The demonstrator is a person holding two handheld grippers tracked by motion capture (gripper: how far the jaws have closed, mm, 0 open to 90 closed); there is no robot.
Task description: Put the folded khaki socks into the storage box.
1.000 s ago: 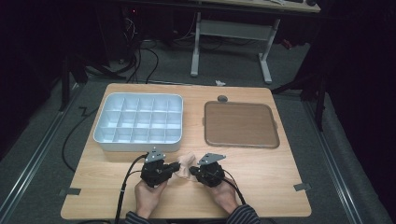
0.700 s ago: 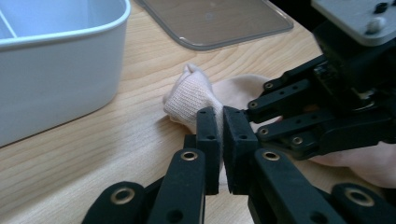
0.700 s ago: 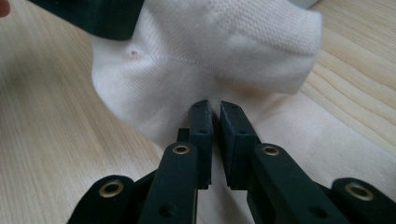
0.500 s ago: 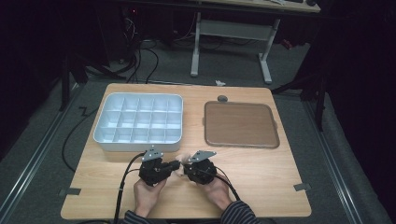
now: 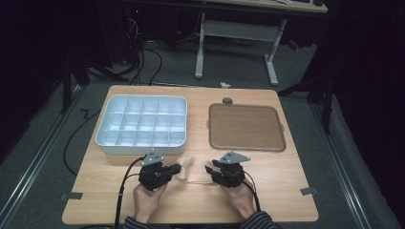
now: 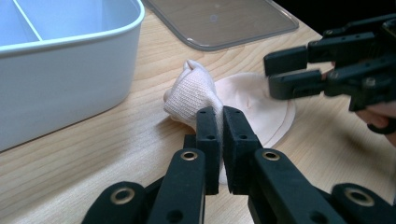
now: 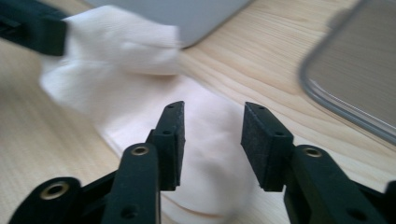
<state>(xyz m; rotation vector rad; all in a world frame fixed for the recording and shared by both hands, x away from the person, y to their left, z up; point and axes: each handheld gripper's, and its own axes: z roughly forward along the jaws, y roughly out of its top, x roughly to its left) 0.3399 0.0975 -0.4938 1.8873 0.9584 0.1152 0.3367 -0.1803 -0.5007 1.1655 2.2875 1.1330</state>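
While the left gripper [image 6: 219, 140] clamps one edge of the sock [image 6: 194, 95], the sock lies on the bench [image 5: 286, 191] between the two grippers, just in front of the white tray [image 5: 142, 125] and nearer the person than the brown lid [image 5: 247, 127]. Its ribbed cuff bunches up right at the left gripper's closed jaws, and the flatter foot part spreads toward the right gripper [image 7: 212, 140]. That gripper's jaws have just been opening and now stand about halfway apart above the sock's smooth end, with nothing pressed between the pads [image 7: 173, 135]. One sock shows: a pale pink knit, soft and crumpled, ribbed at the cuff and smooth where it lies flat. One tray sits at the bench's left, hard white plastic with rounded corners, split by thin walls into small square cells; I cannot count them surely. One lid lies at the right, a flat rounded rectangle with a raised rim, apart from the tray. Pale wood grain runs across the bench. Both grippers are black with flat matte pads.
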